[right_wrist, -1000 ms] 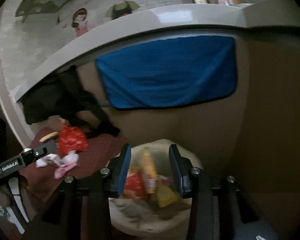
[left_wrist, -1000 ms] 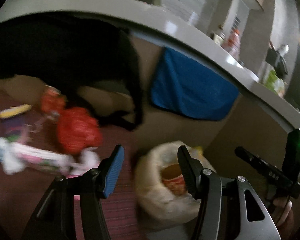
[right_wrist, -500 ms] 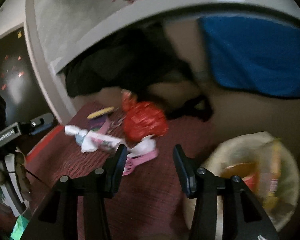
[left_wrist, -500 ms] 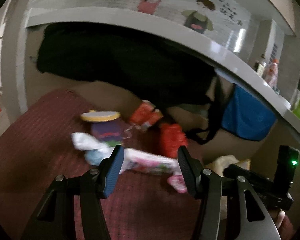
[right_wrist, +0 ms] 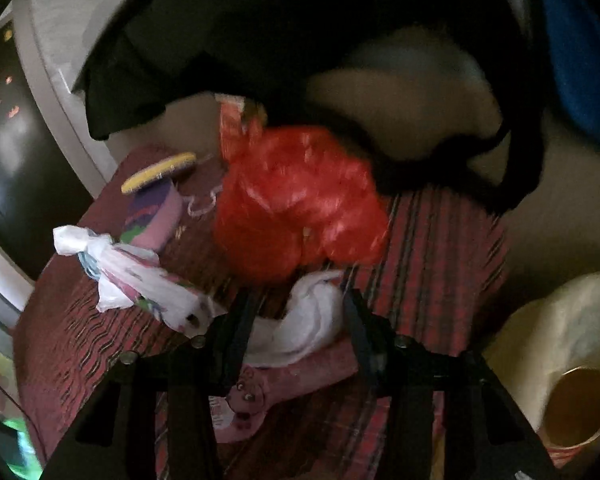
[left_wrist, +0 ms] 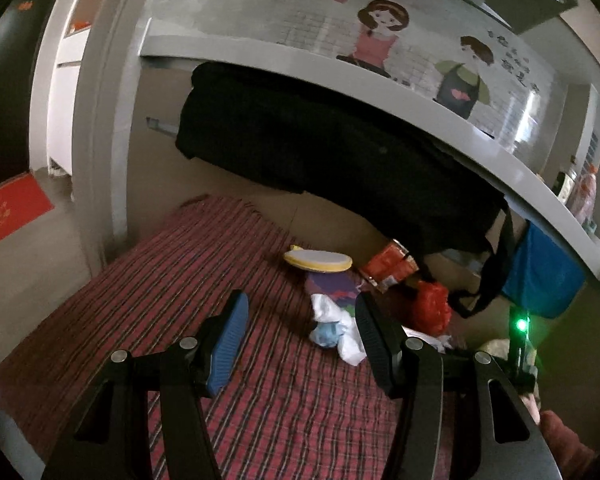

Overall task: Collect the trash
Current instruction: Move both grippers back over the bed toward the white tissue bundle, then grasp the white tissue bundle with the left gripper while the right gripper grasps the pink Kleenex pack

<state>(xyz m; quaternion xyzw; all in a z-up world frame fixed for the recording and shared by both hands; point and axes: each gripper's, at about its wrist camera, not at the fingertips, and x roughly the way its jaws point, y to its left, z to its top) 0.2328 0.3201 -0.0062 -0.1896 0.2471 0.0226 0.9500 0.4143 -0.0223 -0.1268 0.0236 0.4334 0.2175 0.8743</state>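
Mostly trash strewn across a red plaid mat

Crumpled red plastic bag (right_wrist: 300, 200) lies on the plaid mat (left_wrist: 172, 292), just beyond a white wad (right_wrist: 300, 328) framed by the open, empty right claw (right_wrist: 296, 320). Left claw (left_wrist: 298, 336) hangs open near a knotted white bag (left_wrist: 336, 332). Lined trash bin (right_wrist: 540, 344) stands to the right.

Scattered over a red plaid cloth: crumpled red plastic bag (right_wrist: 300, 200) by the black bag's strap, knotted clear bag (right_wrist: 140, 276) lying flat to its left, white wad (right_wrist: 300, 328) on pink wrapper (right_wrist: 260, 392) in front, lined bin (right_wrist: 560, 360) at right
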